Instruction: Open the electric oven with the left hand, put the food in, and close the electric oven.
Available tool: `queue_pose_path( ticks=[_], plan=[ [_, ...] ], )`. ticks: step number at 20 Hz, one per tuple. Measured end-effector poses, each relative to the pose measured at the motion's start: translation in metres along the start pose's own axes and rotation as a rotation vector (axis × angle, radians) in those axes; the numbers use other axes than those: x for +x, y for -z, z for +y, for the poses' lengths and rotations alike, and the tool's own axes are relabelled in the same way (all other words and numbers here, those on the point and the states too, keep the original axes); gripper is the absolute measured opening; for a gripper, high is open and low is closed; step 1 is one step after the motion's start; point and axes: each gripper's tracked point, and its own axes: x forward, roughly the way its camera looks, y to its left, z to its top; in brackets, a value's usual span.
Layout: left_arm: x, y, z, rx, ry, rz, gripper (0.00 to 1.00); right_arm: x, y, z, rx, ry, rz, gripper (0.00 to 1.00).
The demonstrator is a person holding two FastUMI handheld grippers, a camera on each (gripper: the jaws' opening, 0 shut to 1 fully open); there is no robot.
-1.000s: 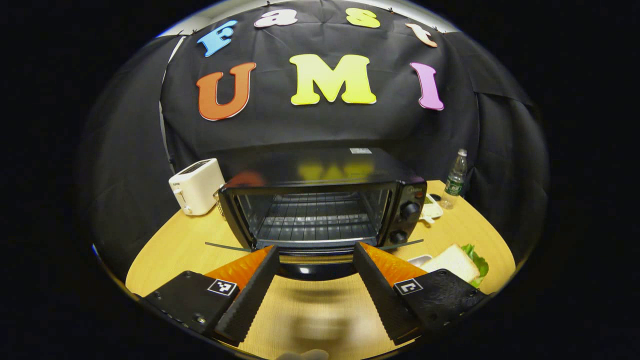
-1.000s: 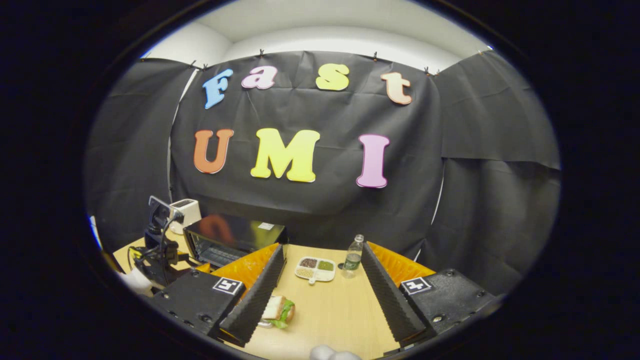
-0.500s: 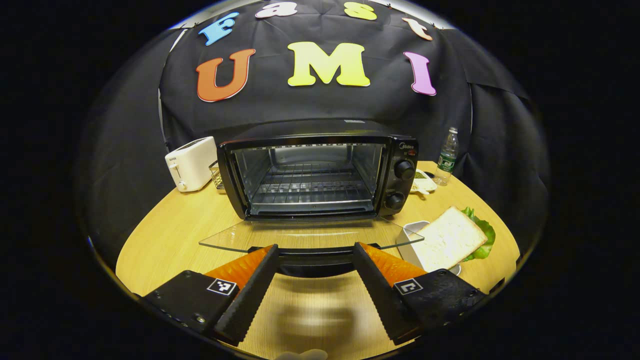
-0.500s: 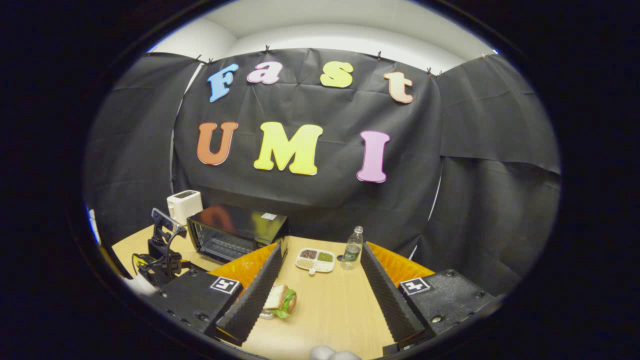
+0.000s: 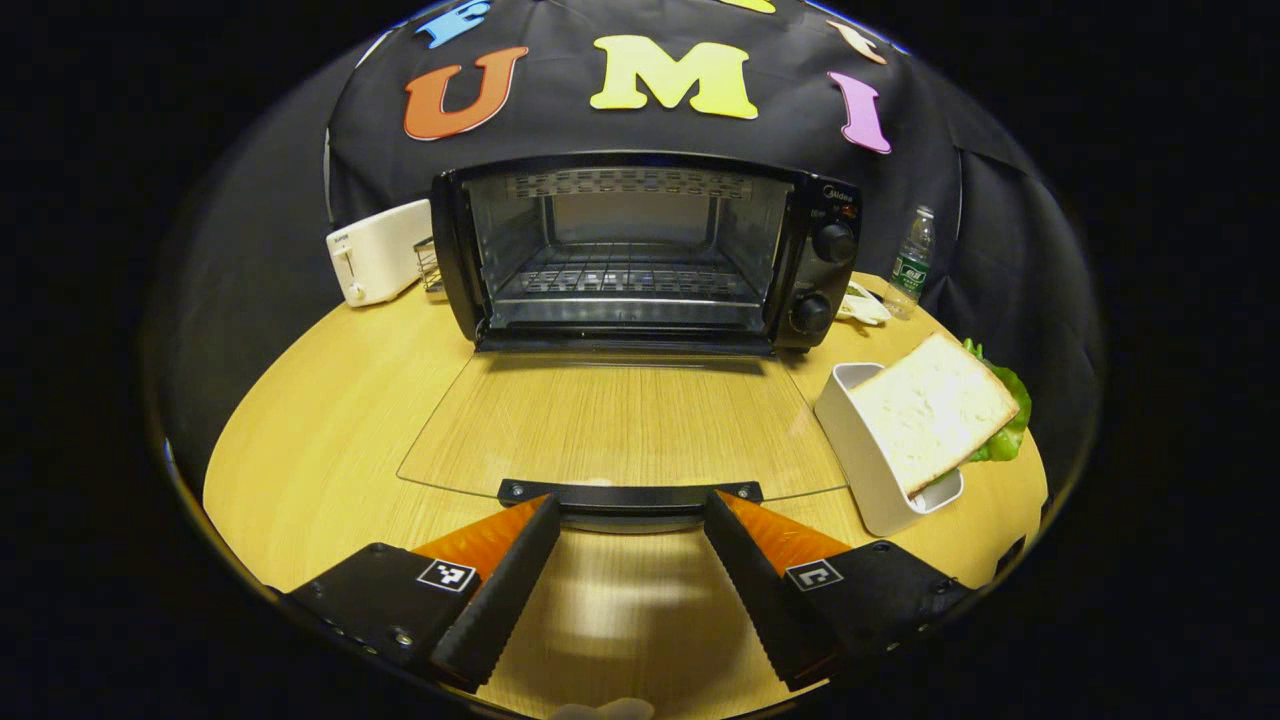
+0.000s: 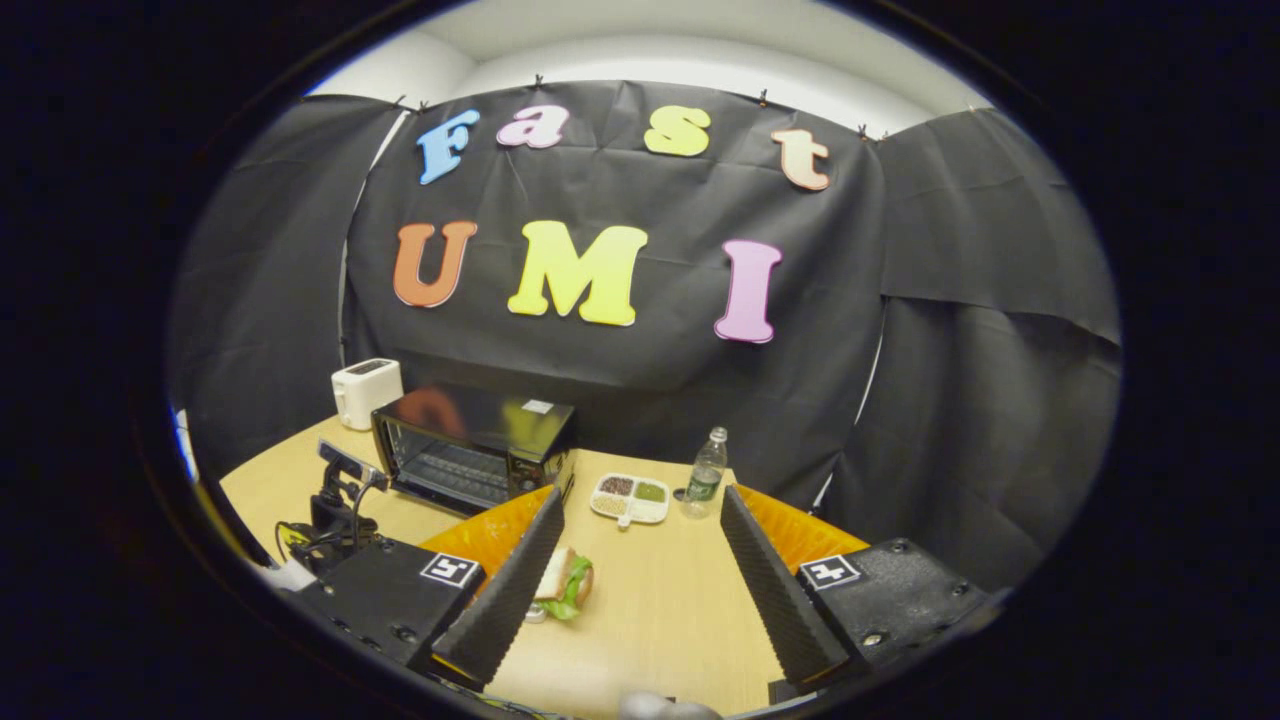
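The black electric oven [image 5: 830,215] stands at the back of the table with its glass door [image 5: 620,420] lying flat, fully down. Inside, the wire rack [image 5: 625,280] is bare. My left gripper [image 5: 630,502] is open, its fingertips at the door's black handle [image 5: 630,492], one to each side of its middle. A sandwich of white bread and lettuce [image 5: 935,405] leans in a white dish [image 5: 850,440] right of the door. My right gripper [image 6: 641,493] hovers open above the table, with the sandwich [image 6: 565,580] just beside its left finger and the oven [image 6: 470,440] off to the left.
A white toaster [image 5: 375,250] stands left of the oven. A water bottle [image 5: 912,265] and a divided dish of grains [image 6: 630,497] sit to its right at the back. The round wooden table [image 5: 330,420] ends close behind the left gripper.
The oven door swung from partly down to flat on the table as my left gripper dropped with the handle. The right gripper shifted only a little.
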Motion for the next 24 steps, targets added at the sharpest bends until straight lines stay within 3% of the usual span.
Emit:
queue_pose_path(
  ticks=[5,7,12,17,24],
  plan=[
    [-0.002,-0.004,0.000,0.011,0.000,-0.032,1.00,0.007,0.009,-0.003,0.003,0.006,0.024,1.00],
    [-0.006,-0.009,0.001,0.007,0.000,-0.047,0.96,0.009,0.008,-0.004,0.002,0.008,0.022,1.00],
    [-0.032,-0.045,0.010,0.009,-0.028,-0.128,0.96,0.020,0.007,-0.005,0.000,-0.011,0.017,1.00],
    [-0.088,-0.108,0.008,0.046,-0.027,-0.259,0.96,0.034,0.028,0.000,0.031,-0.060,0.066,1.00],
    [-0.180,-0.196,0.001,0.101,-0.049,-0.467,0.96,0.063,0.094,0.012,0.079,-0.160,0.199,1.00]
  ],
)
